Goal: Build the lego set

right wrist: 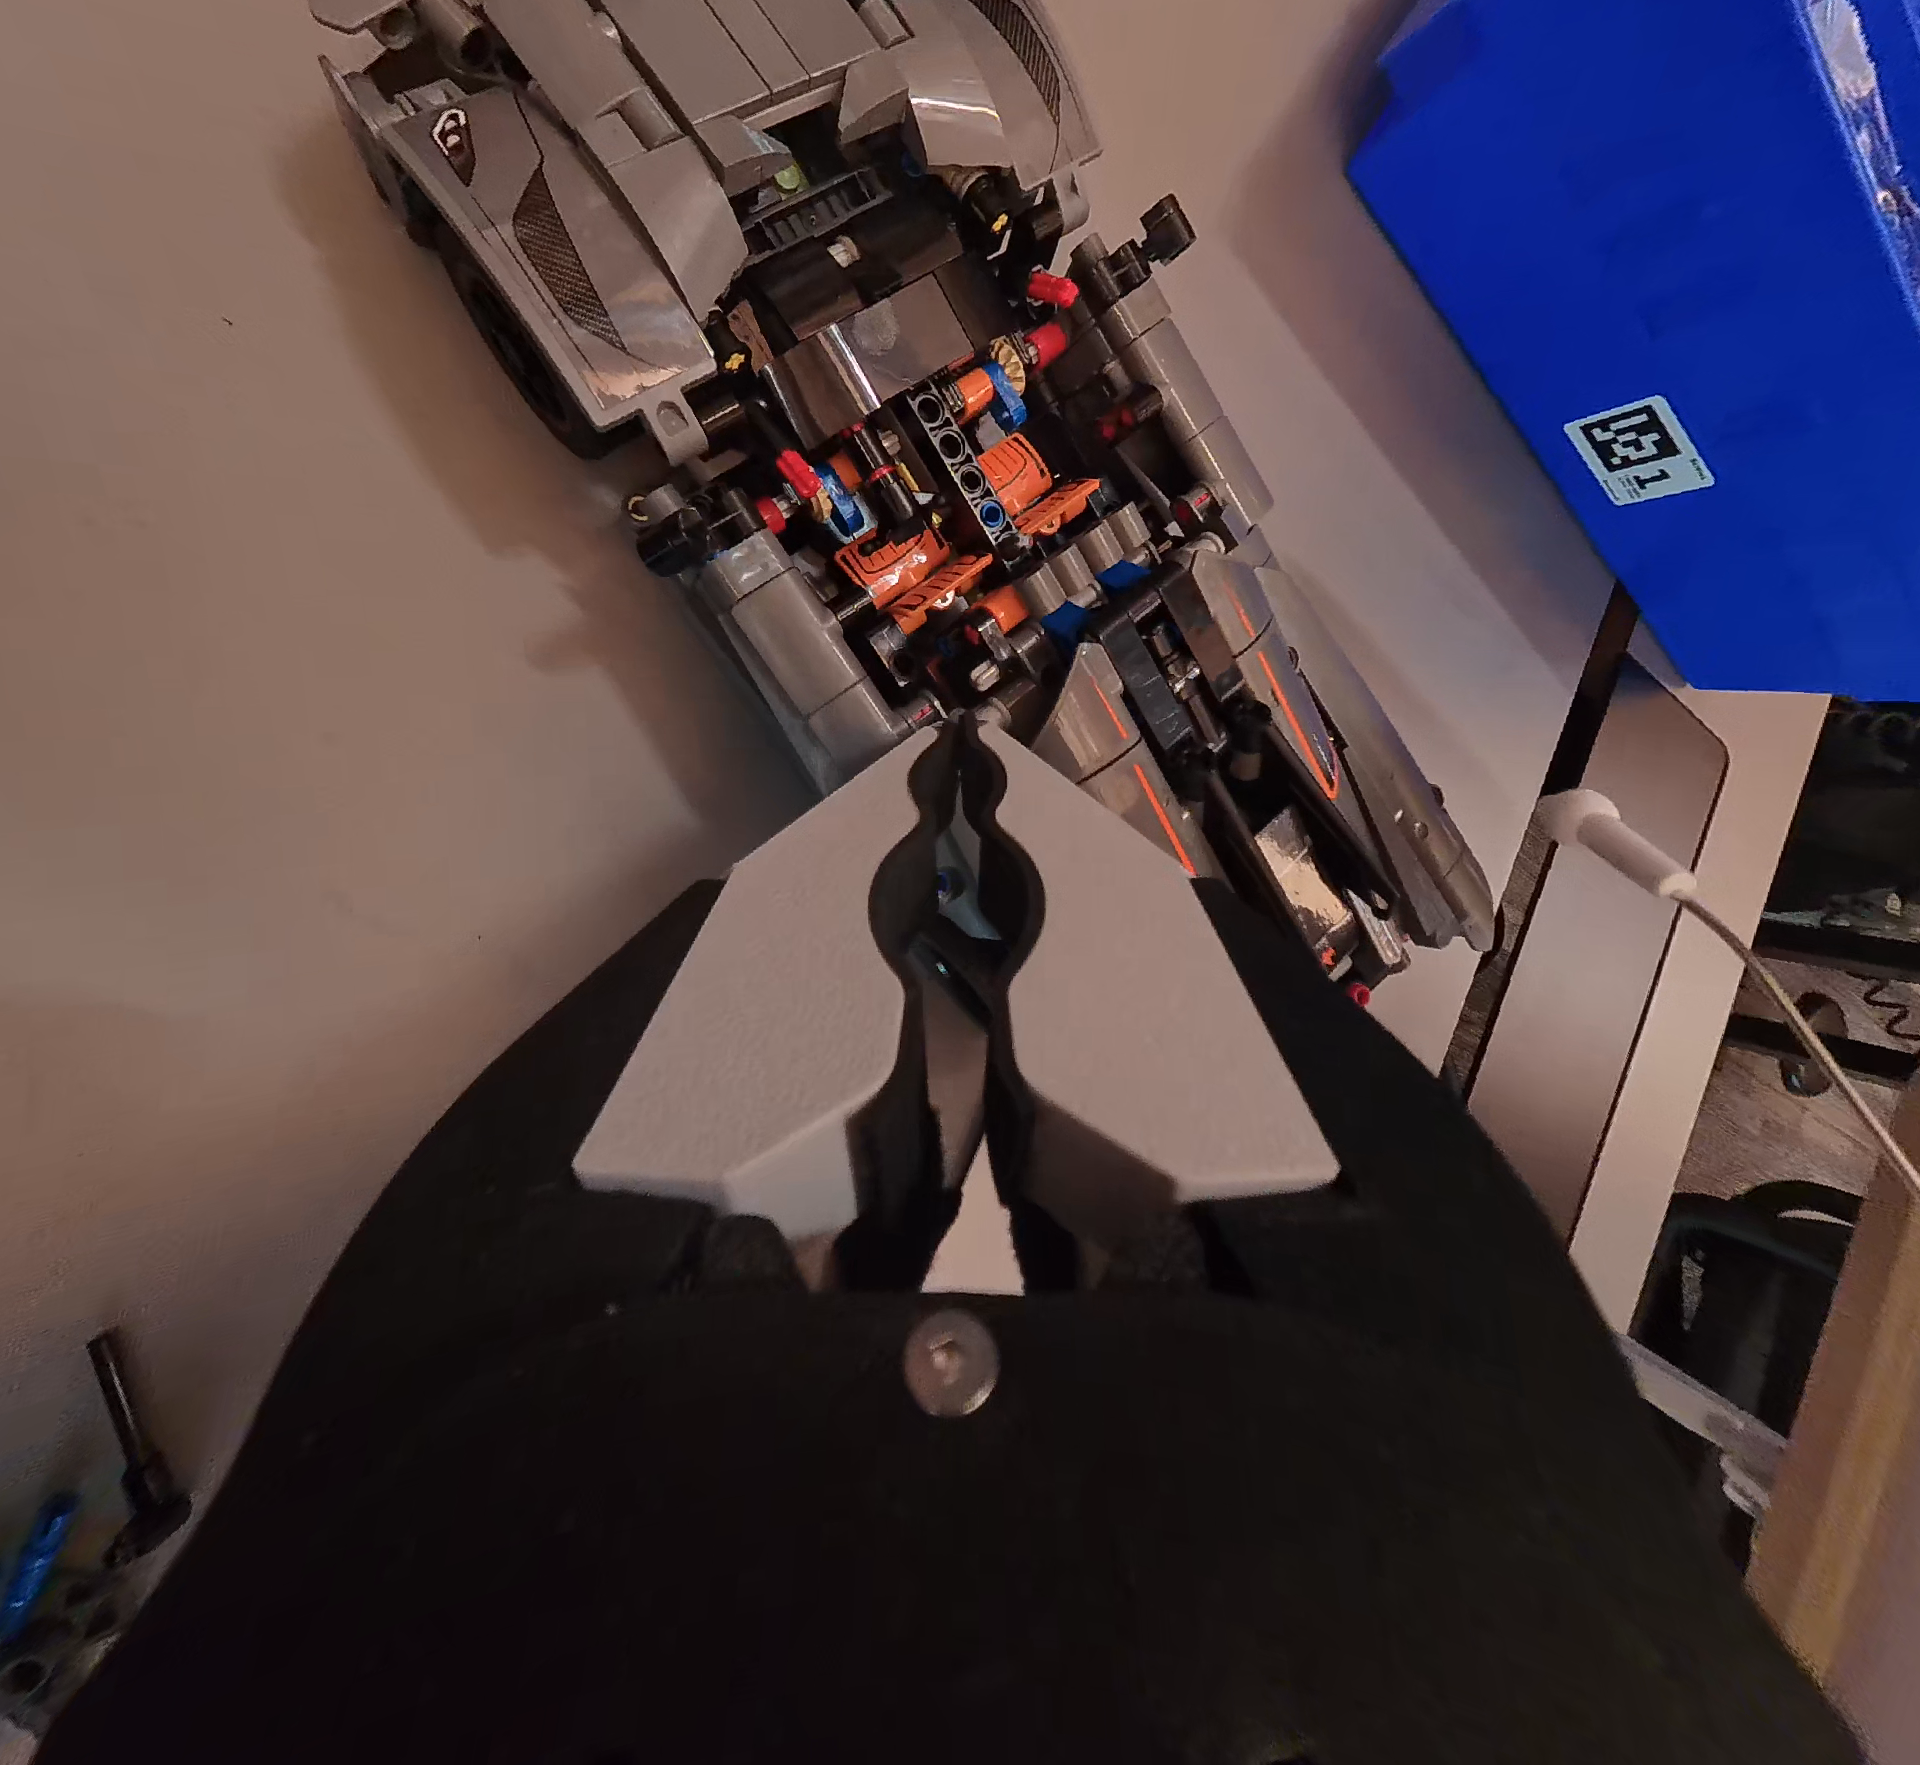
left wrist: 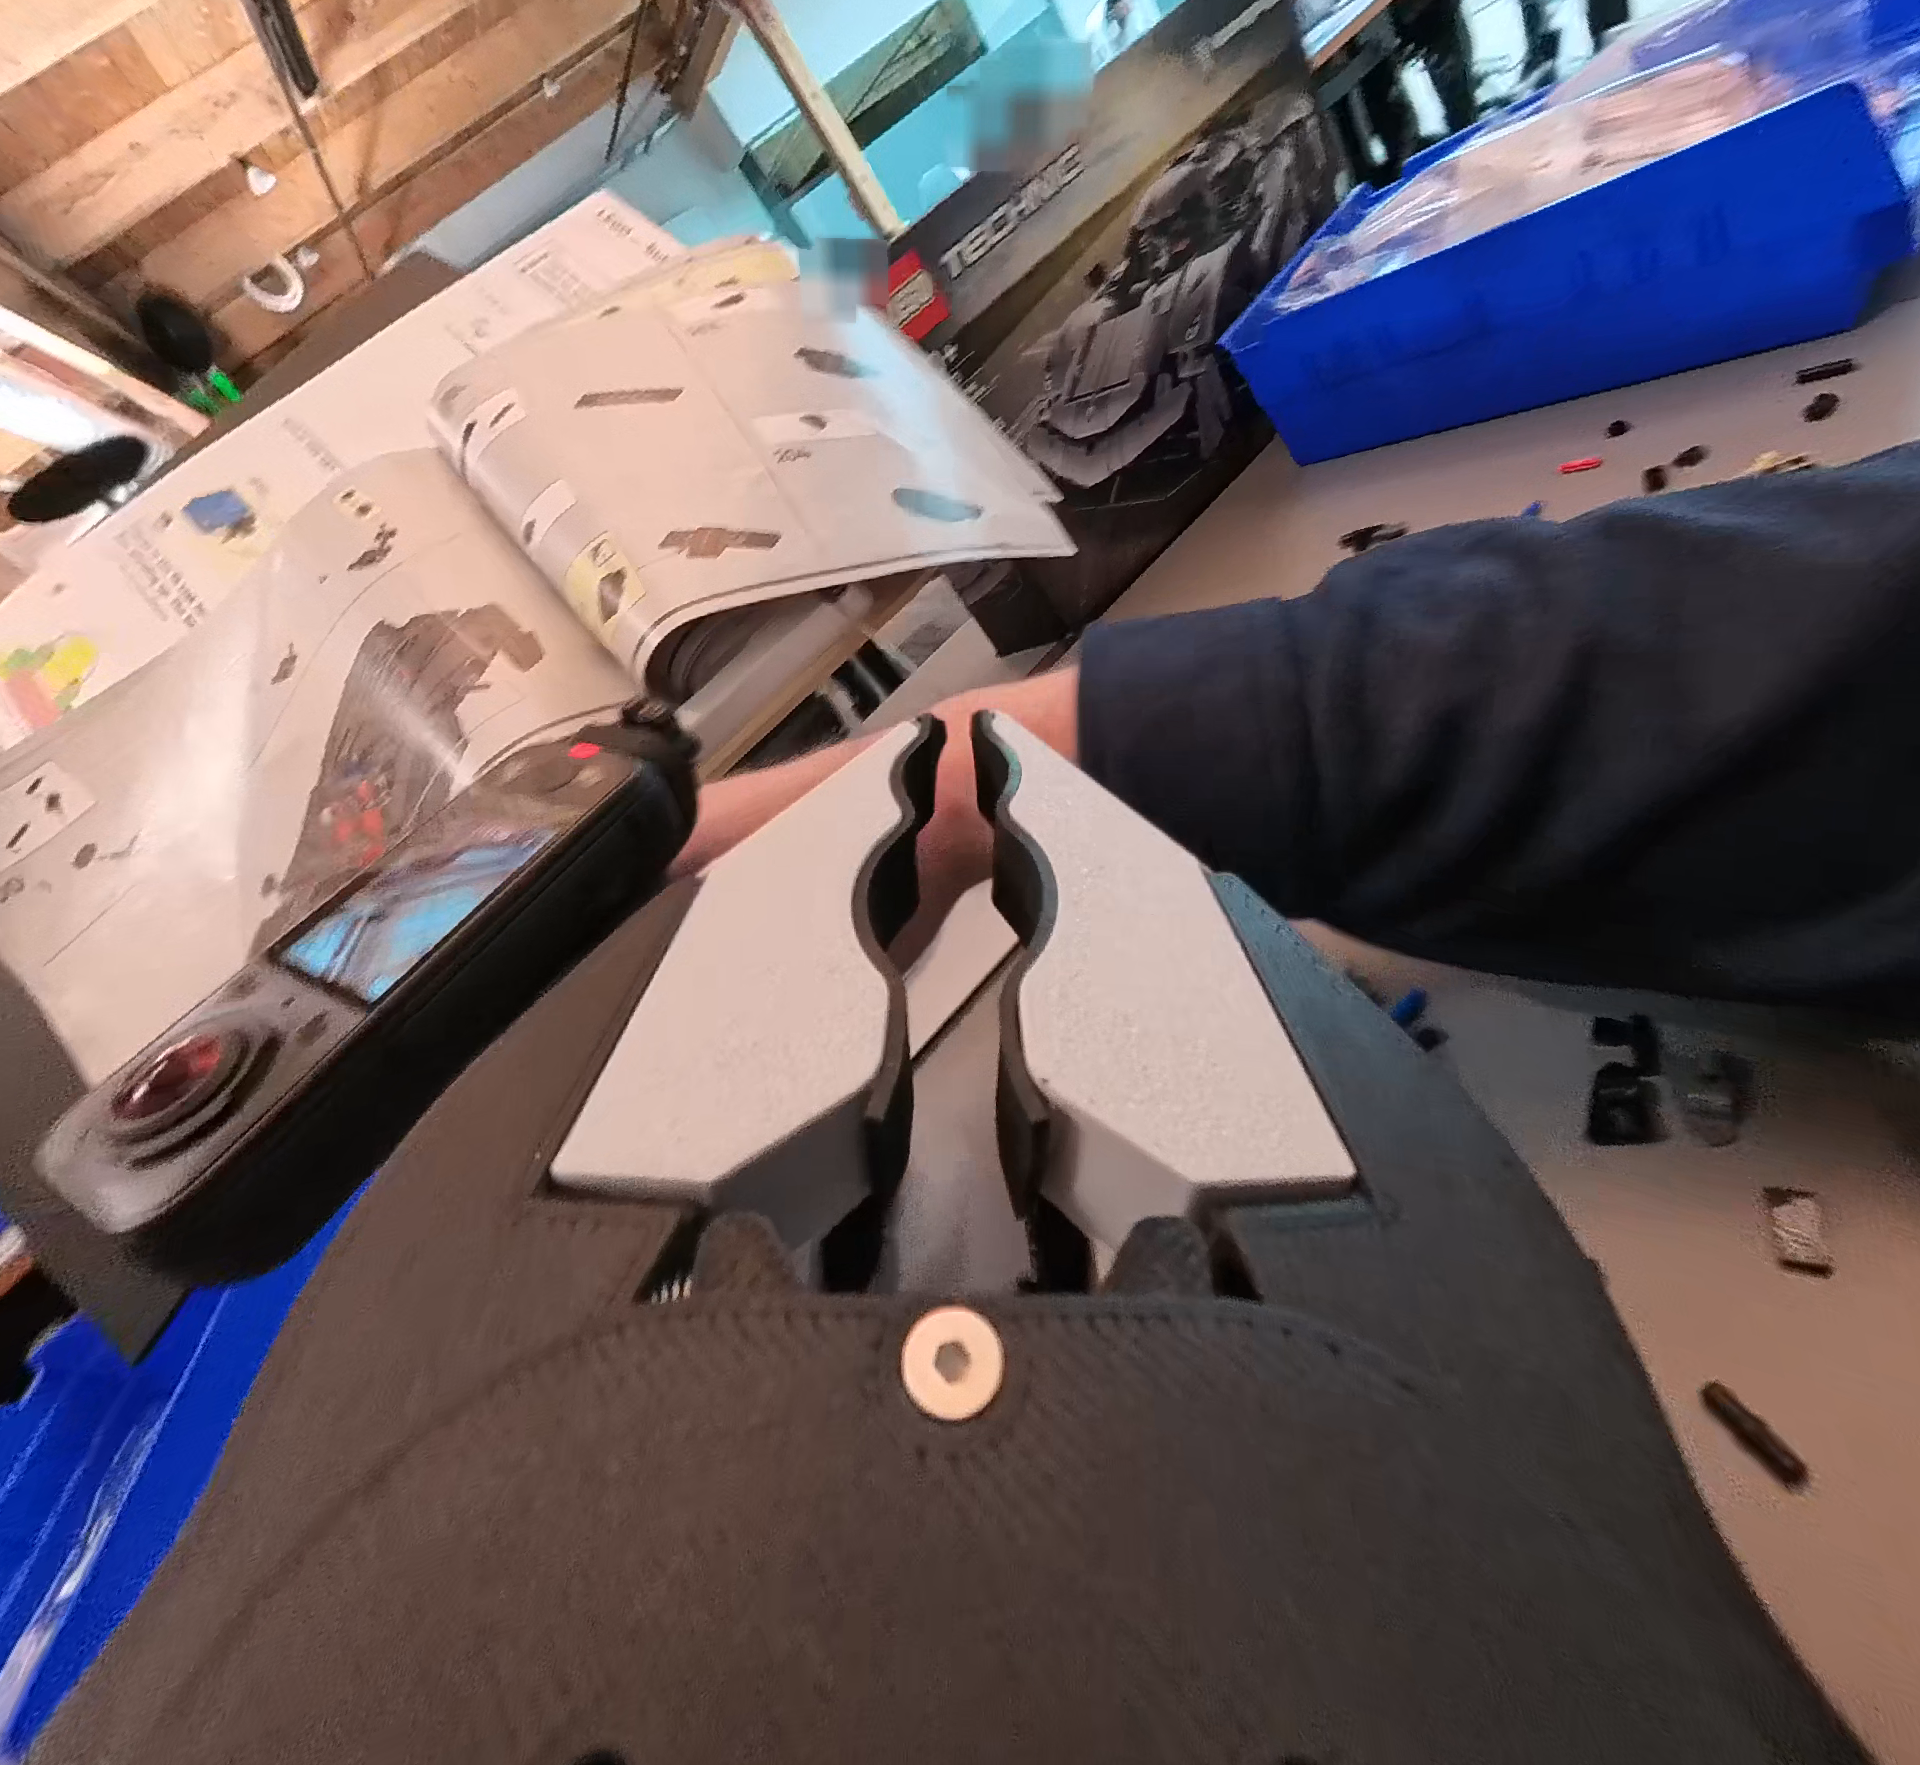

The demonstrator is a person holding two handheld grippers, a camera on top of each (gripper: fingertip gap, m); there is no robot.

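Right gripper [right wrist: 961,728] nearly closed, grip unclear, tips at grey car [right wrist: 790,281] near its open middle; left gripper [left wrist: 956,728] narrowly parted, empty, away from car; best eased in slowly and squarely.

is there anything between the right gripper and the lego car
Nothing visible. In the right wrist view the right gripper has its tips almost together right at the near edge of the lego car, by the dark frame next to the orange parts. Whether the tips pinch a small piece cannot be told.
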